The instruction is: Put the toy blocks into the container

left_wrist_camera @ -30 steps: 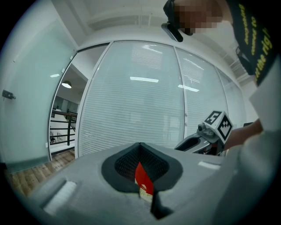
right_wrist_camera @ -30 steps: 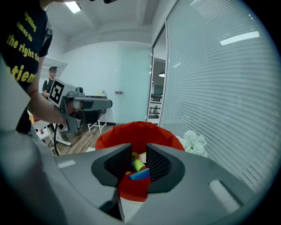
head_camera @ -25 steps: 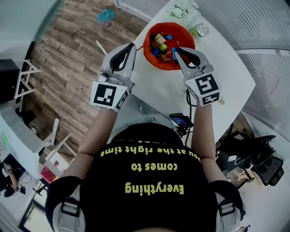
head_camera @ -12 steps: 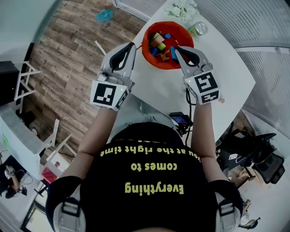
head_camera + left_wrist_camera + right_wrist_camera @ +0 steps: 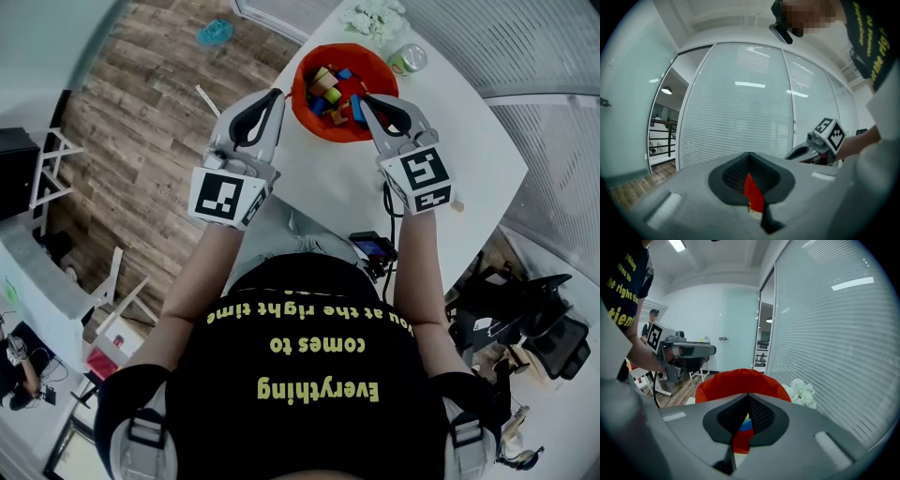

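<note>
The blocks (image 5: 333,89) lie heaped in the red container (image 5: 298,101) on the white table (image 5: 328,178), so the job looks nearly done. The left gripper (image 5: 275,94) and right gripper (image 5: 365,98) both have jaws pressed together on nothing (tips near the rim). It is probably best to lift them clear without nudging it.

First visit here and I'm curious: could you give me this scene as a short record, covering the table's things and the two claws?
surface: white table
container: orange, standing on the table
toy blocks: mixed colours, piled inside the container
left claw: shut, nothing gripped, beside the container's left rim
right claw: shut, nothing gripped, at the container's near rim
extras: can and white flowers beyond the container
</note>
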A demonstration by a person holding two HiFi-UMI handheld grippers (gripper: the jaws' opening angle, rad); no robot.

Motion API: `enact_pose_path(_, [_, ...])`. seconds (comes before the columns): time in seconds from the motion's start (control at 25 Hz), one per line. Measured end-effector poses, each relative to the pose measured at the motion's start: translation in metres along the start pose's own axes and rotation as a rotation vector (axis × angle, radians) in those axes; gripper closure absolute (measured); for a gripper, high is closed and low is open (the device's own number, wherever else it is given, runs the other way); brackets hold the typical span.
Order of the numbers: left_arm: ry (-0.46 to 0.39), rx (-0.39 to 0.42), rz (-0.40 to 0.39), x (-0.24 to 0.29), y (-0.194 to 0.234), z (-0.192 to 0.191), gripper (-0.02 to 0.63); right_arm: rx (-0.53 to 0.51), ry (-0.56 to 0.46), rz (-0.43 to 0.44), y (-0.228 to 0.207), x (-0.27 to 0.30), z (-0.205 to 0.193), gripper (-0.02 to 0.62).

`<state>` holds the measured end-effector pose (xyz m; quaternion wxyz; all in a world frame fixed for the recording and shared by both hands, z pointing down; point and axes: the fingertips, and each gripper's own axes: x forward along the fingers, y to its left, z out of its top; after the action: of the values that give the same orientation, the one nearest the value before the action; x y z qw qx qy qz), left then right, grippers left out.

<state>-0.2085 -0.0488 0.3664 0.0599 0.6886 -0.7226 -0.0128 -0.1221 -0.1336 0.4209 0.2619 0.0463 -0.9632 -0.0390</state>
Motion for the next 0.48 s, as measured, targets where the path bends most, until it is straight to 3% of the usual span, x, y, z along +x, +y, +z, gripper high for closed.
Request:
enact_pose_path(0.32, [-0.001,-0.006,0.007,-0.0001,0.0002,-0.0004,0.609,0.008,-0.016,-0.014,-0.0010,-0.0008,-0.0007,0.588])
enact_pose_path(0.48, [-0.006,-0.006,0.006,0.0006,-0.0010,0.0010,0.609,-0.010,-0.062,-0.082,-0.0042,-0.0050,0.0006,0.588])
